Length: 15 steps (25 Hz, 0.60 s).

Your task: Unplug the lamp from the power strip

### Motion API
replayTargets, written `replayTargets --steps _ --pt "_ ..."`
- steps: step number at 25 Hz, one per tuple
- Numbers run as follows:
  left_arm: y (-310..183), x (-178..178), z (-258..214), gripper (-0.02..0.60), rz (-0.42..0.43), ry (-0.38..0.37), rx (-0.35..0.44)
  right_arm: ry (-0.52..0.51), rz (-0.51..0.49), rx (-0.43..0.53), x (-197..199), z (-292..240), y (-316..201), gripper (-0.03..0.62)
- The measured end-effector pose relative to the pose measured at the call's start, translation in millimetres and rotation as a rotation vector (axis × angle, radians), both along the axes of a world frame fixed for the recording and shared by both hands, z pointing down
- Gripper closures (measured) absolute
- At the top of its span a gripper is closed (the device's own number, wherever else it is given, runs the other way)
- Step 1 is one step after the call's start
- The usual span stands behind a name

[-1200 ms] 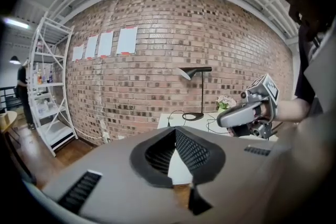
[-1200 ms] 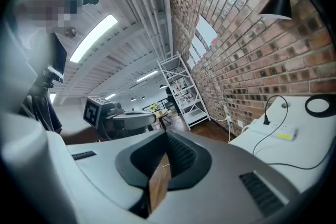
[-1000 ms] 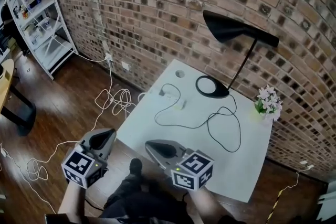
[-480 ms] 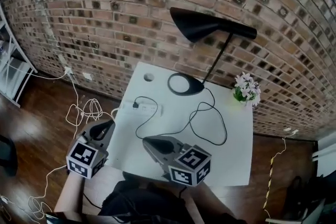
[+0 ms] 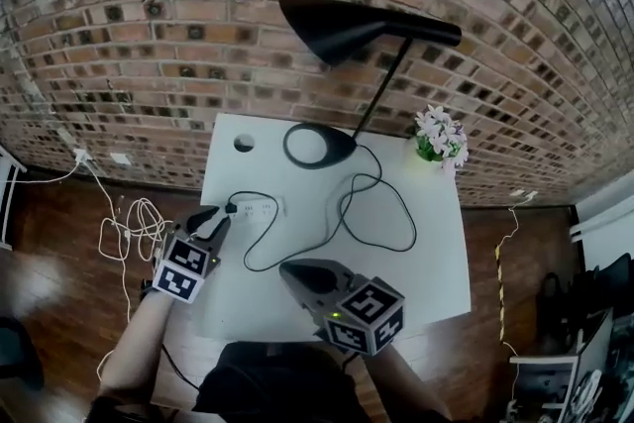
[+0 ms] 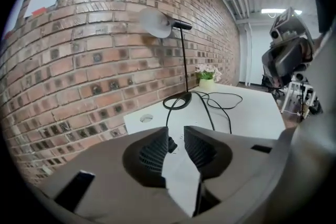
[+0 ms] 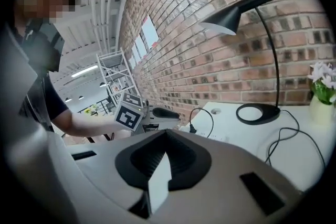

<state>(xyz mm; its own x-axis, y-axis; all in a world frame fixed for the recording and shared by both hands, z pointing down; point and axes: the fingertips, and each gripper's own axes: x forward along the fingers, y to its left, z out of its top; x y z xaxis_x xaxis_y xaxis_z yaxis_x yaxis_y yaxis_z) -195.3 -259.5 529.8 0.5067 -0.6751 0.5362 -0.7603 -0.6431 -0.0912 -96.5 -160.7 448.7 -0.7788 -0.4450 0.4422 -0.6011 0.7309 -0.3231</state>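
The black lamp stands at the back of the white table, its base near the wall. Its black cord loops over the table to a black plug at the left end of the white power strip. My left gripper is right at that plug; its jaws are opening, and in the left gripper view the plug sits in the gap ahead of my left gripper, apart from the pads. My right gripper hovers shut over the table's front with nothing in it.
A pot of pale flowers stands at the back right corner. A round cable hole is at the back left. White cables lie coiled on the wooden floor to the left, running to a wall socket. A brick wall backs the table.
My left gripper has moved forward from beside the table's left edge up to the plug on the power strip. The head view has swung right. The right gripper has stayed near the front.
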Motion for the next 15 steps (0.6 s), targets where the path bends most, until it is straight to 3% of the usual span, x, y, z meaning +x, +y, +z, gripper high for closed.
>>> replayTargets --steps 9,15 --pt "-24.3 8.4 42.3 0.423 0.051 -0.073 -0.069 0.096 0.049 0.011 19.7 32.4 -28.6 0.586" --pt "-33.3 13.1 61.9 0.417 0.040 -0.137 -0.111 0.239 -0.043 0.013 31.8 71.3 -59.7 0.586"
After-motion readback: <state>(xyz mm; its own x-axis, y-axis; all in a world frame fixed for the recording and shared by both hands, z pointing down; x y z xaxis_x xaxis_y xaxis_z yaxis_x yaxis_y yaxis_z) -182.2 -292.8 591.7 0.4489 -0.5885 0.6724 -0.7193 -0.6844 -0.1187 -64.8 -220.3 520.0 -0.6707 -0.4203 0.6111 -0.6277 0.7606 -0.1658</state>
